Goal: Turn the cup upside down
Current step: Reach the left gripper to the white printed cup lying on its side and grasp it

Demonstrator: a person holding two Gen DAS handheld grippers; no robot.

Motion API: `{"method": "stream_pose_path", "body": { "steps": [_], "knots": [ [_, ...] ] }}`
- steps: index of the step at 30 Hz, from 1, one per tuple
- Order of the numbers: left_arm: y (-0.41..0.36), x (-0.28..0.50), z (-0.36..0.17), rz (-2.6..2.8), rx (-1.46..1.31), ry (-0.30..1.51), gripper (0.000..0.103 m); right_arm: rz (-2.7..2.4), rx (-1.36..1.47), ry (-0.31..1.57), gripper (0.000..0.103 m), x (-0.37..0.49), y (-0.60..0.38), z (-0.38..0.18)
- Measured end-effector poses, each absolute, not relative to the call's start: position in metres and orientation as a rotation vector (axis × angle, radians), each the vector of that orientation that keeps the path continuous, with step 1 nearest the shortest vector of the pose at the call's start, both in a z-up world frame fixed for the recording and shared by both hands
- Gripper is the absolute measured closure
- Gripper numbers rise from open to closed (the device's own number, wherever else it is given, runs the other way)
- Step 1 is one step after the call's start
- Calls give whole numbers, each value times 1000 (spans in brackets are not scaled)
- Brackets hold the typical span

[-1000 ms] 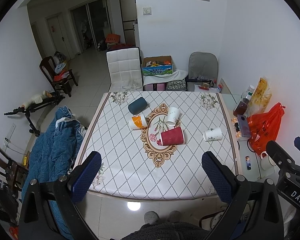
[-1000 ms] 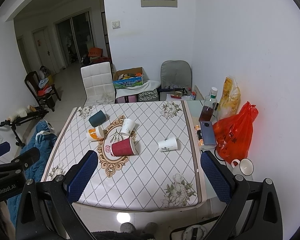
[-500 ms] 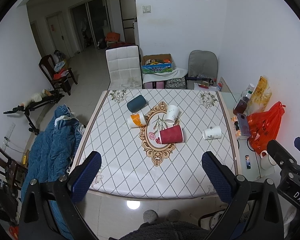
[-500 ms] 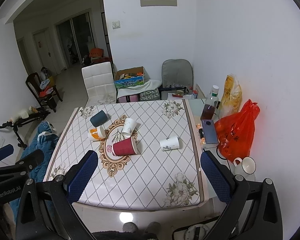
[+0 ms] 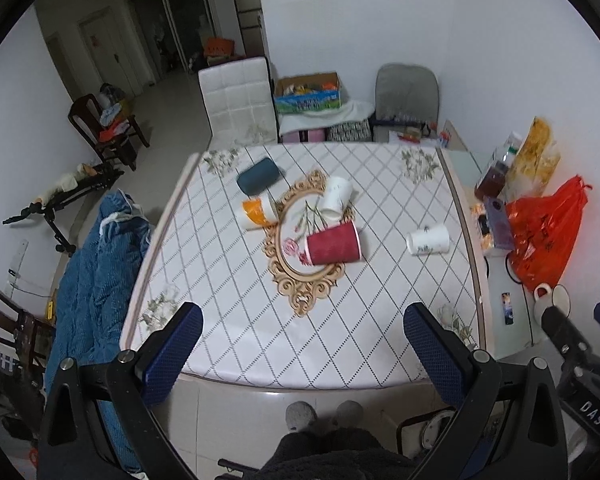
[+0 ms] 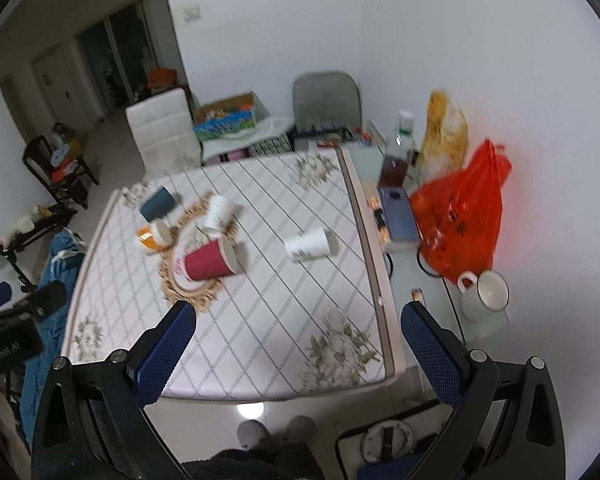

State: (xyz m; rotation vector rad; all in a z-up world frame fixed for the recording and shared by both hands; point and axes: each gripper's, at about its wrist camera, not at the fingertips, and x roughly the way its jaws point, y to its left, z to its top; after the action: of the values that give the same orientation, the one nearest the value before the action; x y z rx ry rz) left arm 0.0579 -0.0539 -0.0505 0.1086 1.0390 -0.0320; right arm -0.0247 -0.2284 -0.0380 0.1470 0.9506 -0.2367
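Note:
Several cups lie on their sides on the table (image 5: 228, 320): a red cup (image 5: 333, 245) (image 6: 210, 262) in the middle, a white cup (image 5: 428, 239) (image 6: 307, 245) to the right, a white cup (image 5: 336, 197) (image 6: 218, 211) behind, an orange-and-white cup (image 5: 257, 213) (image 6: 153, 237) and a dark blue cup (image 5: 259, 176) (image 6: 158, 203) at the far left. My left gripper (image 5: 302, 354) is open and empty above the table's near edge. My right gripper (image 6: 298, 354) is open and empty above the near right part.
A side surface right of the table holds a red plastic bag (image 6: 462, 216), a bottle (image 6: 396, 160), a phone (image 6: 398, 216) and a white mug (image 6: 485, 295). A blue blanket (image 5: 96, 280) hangs at the left. Chairs (image 5: 240, 100) stand beyond the far edge.
Both grippers have moved forward and tilted down toward the table, so the cups look closer. The right view has swung to the right. No cup has moved.

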Motion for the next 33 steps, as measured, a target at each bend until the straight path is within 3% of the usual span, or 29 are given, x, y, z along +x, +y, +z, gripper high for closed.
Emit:
{"method": "stream_pose_path", "body": {
  "steps": [14, 33],
  "knots": [
    [-120, 119, -157, -85, 219, 1226, 0, -290, 189, 1190, 0, 16, -289, -183],
    [-217, 278, -279, -242, 466, 1361, 0, -455, 327, 1494, 0, 86, -335, -349]
  ]
}}
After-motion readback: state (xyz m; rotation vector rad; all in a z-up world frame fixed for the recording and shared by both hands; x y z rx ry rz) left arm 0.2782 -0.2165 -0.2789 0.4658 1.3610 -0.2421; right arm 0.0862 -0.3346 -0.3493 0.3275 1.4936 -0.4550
